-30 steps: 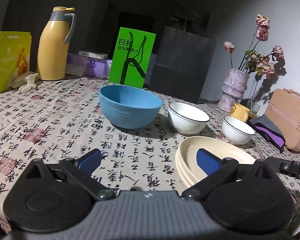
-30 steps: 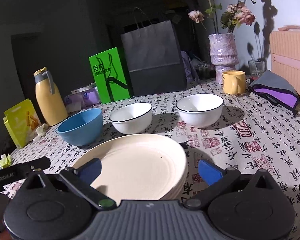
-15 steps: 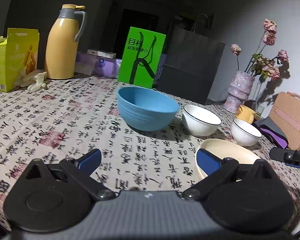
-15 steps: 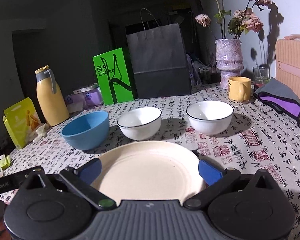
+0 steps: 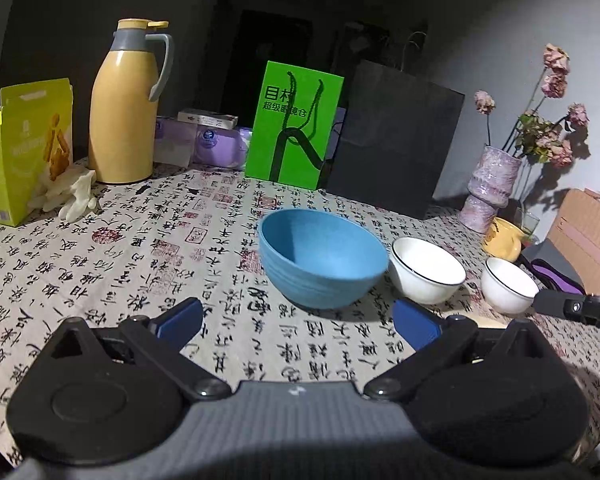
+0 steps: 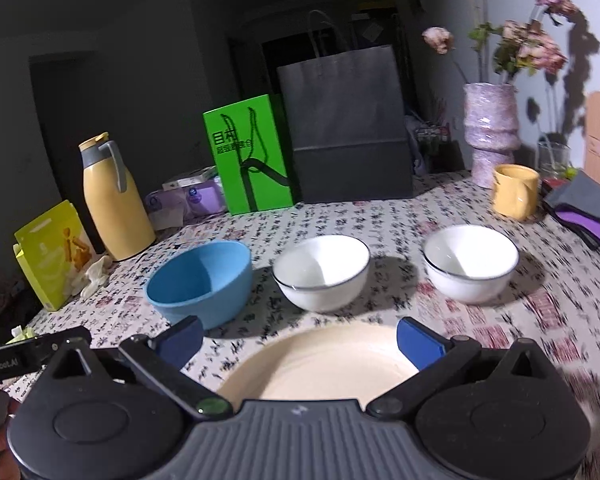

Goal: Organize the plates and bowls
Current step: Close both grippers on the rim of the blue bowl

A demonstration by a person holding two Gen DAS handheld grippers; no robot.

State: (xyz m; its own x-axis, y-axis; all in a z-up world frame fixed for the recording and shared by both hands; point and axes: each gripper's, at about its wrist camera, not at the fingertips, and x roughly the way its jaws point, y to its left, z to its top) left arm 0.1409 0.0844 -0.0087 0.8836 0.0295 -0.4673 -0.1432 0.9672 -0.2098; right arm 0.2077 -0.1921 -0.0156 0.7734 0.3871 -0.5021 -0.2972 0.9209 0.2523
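Left gripper: jaws wide apart, nothing between them, hovering above the printed tablecloth with the blue bowl just beyond the blue fingertips. Right gripper: also spread wide and empty, poised over the near cream plate, which seems to be a small stack, though not certain from here.

Further out, three bowls in a row across the middle of the table: blue one at left, a white bowl with dark rim in the middle, a second white bowl at right, all apart from each other. At the far edge: yellow thermos jug, green paper bag, black paper bag, purple vase with dried flowers, yellow mug.

Possible trouble: a pinch on a thin rim of a glazed white bowl probably slippery; a tilt of the bowl and a knock against its neighbour likely. Also a catch of a fingertip in the soft cloth, with a drag of everything on it.

Surfaces: white bowls glossy and round, likely ceramic; blue bowl matte, faintly ridged outside, maybe plastic; plate smooth, shallow, cream.
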